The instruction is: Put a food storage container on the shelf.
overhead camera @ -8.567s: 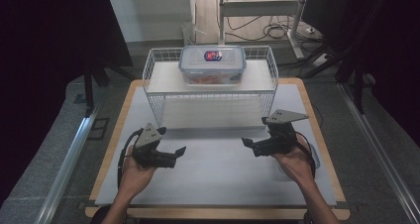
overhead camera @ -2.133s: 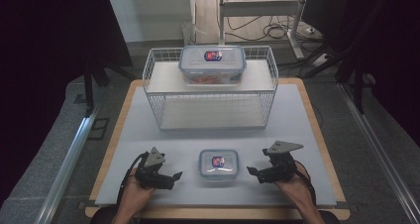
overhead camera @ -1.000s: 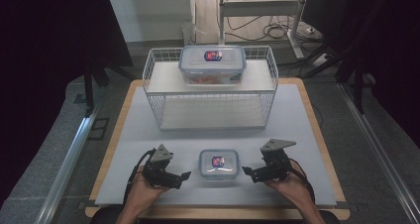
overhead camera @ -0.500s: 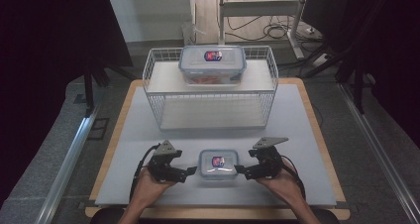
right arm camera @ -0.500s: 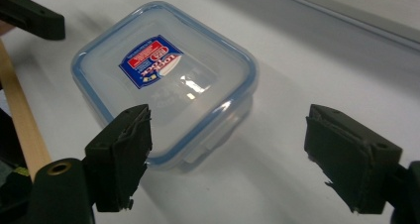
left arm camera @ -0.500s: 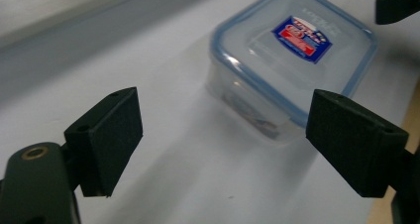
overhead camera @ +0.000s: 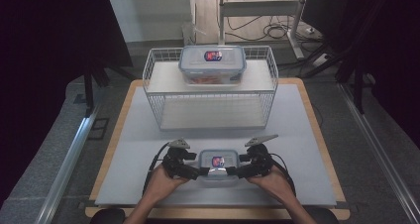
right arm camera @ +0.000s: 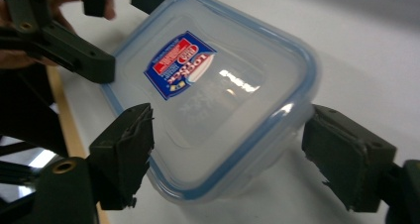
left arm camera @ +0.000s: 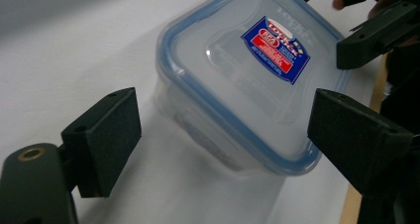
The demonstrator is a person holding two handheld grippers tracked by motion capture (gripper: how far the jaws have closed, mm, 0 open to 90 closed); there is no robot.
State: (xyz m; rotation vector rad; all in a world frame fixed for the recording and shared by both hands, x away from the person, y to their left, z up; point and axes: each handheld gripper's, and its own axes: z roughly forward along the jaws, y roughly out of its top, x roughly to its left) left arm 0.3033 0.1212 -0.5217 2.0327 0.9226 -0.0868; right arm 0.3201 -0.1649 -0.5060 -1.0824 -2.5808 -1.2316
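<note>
Tabletop (overhead camera: 148,135): wire rack (overhead camera: 163,85) at the far side, a large lidded box (overhead camera: 213,65) on its shelf. Near edge: small blue-rimmed container (overhead camera: 218,167), lid on, between my two hands. Left gripper (overhead camera: 190,170): jaws just closing, spread, straddling one end, pads not touching in its own view. Right gripper (overhead camera: 241,170): likewise; its view shows one pad (right arm camera: 126,149) at the rim, contact uncertain

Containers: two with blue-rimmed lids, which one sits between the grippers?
The smaller container at the near edge of the mat, flanked by the left gripper and right gripper. The larger container sits atop the wire rack.
</note>
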